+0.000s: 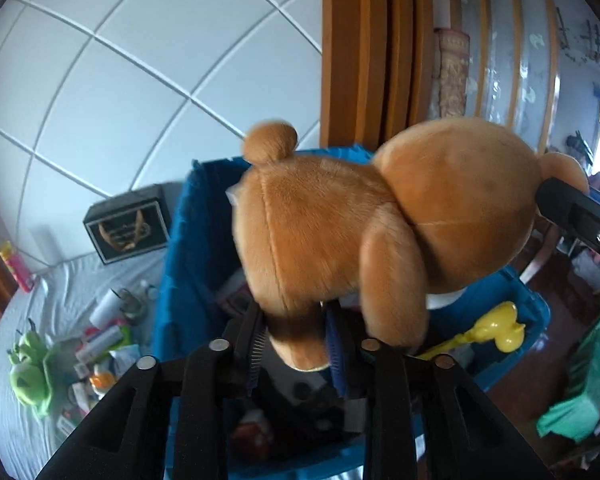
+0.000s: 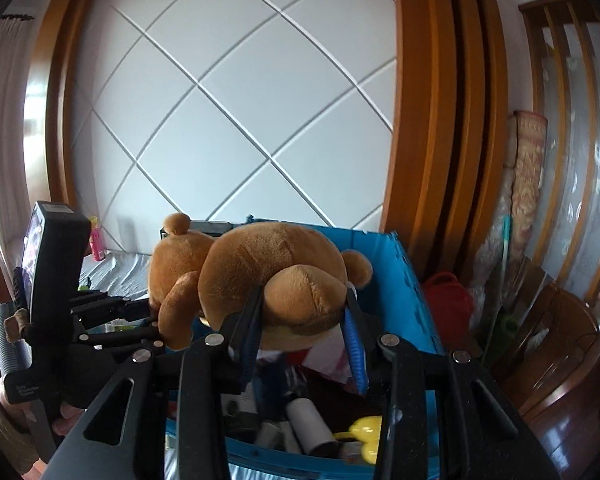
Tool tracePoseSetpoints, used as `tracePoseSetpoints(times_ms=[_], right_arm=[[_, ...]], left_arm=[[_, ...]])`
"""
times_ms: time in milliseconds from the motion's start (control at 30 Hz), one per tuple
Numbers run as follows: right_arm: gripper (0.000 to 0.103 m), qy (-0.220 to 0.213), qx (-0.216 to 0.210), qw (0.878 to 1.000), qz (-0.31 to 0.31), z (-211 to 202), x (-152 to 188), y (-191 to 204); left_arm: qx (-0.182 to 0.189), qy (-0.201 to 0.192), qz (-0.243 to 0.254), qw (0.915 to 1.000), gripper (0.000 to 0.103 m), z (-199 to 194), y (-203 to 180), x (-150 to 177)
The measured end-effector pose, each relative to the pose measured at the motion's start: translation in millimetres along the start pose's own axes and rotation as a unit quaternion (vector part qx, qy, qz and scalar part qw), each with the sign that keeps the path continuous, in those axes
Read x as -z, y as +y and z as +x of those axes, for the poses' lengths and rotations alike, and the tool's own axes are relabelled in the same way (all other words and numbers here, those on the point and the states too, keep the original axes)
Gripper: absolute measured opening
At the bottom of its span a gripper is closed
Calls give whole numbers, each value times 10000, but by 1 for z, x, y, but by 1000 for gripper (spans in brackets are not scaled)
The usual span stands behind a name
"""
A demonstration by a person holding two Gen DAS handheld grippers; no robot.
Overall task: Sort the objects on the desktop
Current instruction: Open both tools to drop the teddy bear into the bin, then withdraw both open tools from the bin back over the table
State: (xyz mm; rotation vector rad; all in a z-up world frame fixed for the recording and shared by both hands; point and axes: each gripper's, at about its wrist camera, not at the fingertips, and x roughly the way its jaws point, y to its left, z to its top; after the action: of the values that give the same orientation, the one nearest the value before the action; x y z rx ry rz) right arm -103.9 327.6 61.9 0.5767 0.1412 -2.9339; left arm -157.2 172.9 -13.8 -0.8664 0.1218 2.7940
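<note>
A brown plush bear (image 1: 340, 224) hangs sideways over an open blue bin (image 1: 180, 240), held from both ends. My left gripper (image 1: 296, 332) is shut on one of its legs, the foot squeezed between the pads. My right gripper (image 2: 304, 300) is shut on a rounded part of the bear (image 2: 268, 264) at its head end, just below an ear. In the left wrist view one black finger (image 1: 572, 208) of the right gripper shows beside that ear. The right wrist view shows the left tool's black body (image 2: 56, 280) and a hand under it.
The blue bin (image 2: 400, 280) holds a yellow toy (image 1: 500, 328), a white roll (image 2: 308, 420) and other items. Left of it, a white-sheeted surface carries a green frog plush (image 1: 30, 368), a black box (image 1: 128, 224), a pink bottle (image 1: 14, 266) and clutter. A red bag (image 2: 448, 300) stands right of the bin.
</note>
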Motion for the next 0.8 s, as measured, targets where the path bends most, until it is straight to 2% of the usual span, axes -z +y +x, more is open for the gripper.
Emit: tracePoseSetpoints(times_ms=[33, 100, 133, 167, 200, 233, 267, 300, 567, 800], right_arm=[[37, 6, 7, 10000, 33, 0, 2, -9], [43, 13, 62, 9999, 117, 4, 7, -24], [45, 15, 94, 9998, 161, 7, 9, -31], [54, 8, 108, 9997, 210, 7, 11, -36], [71, -4, 112, 9996, 261, 7, 13, -40], [80, -17, 133, 9995, 301, 6, 14, -42], [97, -42, 171, 9993, 324, 6, 14, -42], [103, -74, 215, 9992, 341, 5, 13, -42], [103, -92, 396, 9988, 264, -8, 15, -13], [103, -70, 255, 9994, 216, -34, 24, 61]], left_arm=[[-38, -17, 1, 10000, 79, -1, 0, 1], [-114, -50, 4, 9999, 97, -2, -1, 3], [-152, -67, 6, 9999, 99, -3, -1, 4], [-191, -84, 7, 9998, 101, -3, -2, 5], [-229, -101, 9, 9997, 103, -4, -2, 7], [-267, -117, 10, 9996, 103, -5, -3, 8], [-305, -134, 12, 9994, 103, -5, -3, 9], [-350, -163, 8, 9993, 103, -8, 1, 9], [-372, -377, -162, 9985, 103, -45, 50, 21], [-538, -352, -405, 9971, 103, -89, 116, 50]])
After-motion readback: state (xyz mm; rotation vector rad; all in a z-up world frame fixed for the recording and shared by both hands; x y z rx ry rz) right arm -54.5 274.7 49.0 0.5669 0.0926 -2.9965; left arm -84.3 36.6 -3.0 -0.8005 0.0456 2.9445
